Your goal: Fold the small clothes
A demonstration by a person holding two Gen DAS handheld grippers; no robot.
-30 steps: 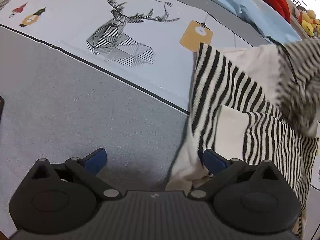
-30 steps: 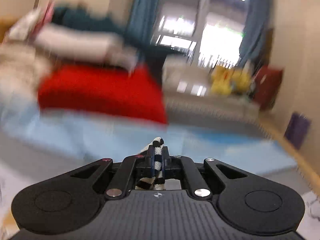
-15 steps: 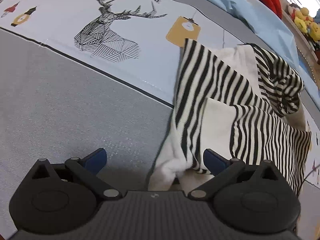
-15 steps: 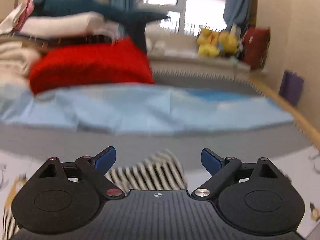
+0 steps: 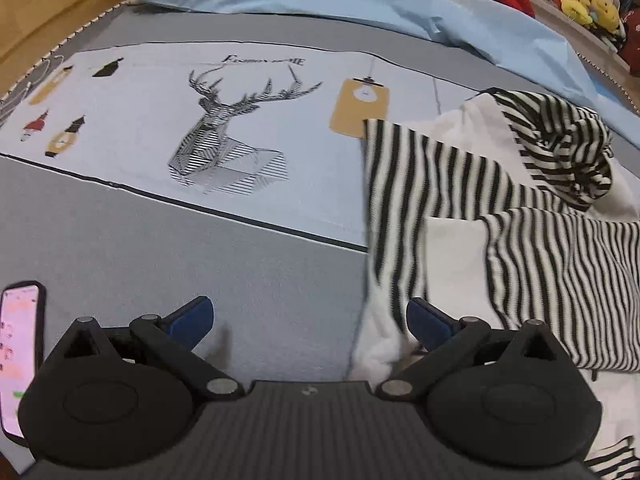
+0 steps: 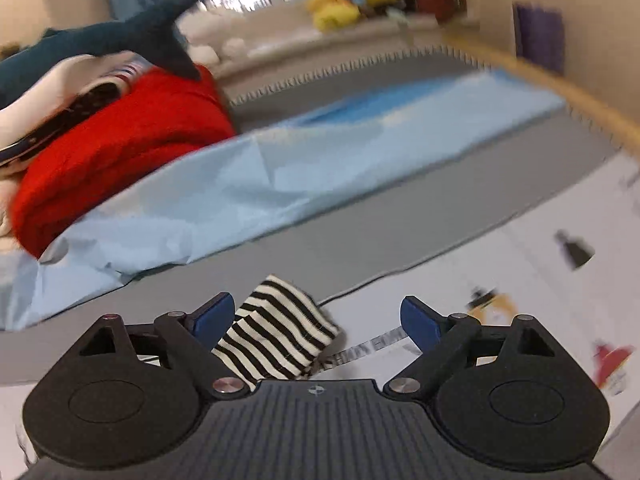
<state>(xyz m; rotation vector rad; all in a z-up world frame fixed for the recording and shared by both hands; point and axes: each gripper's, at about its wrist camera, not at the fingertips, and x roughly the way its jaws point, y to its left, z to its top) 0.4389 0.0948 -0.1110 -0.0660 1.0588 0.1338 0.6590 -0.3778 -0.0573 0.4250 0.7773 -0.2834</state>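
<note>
The striped garment [image 5: 500, 216], black-and-white with plain white panels, lies crumpled on the bed cover [image 5: 120, 248], just right of the printed deer head [image 5: 228, 140]. Its near white edge sags between the deer print and the left tool [image 5: 310, 320], whose blue-padded jaws stand wide apart with nothing between them; the right-hand pad sits against the garment's lower fold, though whether it truly touches is hard to tell. A bunched striped sleeve end [image 5: 568, 152] rests on the far side of the garment from that tool.

In the right wrist view, a striped cuff [image 6: 280, 332] lies loose between the spread jaws of the right tool [image 6: 316, 316], close by its left pad and not pinched.

Beyond the deer print, a pale blue sheet [image 5: 360, 4] runs across the bed, with a red cushion [image 6: 120, 148] behind it and a plush shark [image 6: 120, 36] on top. Yellow soft toys [image 5: 584, 0] sit farther back. A lit phone [image 5: 20, 352] lies near the left tool, on the side away from the garment.
</note>
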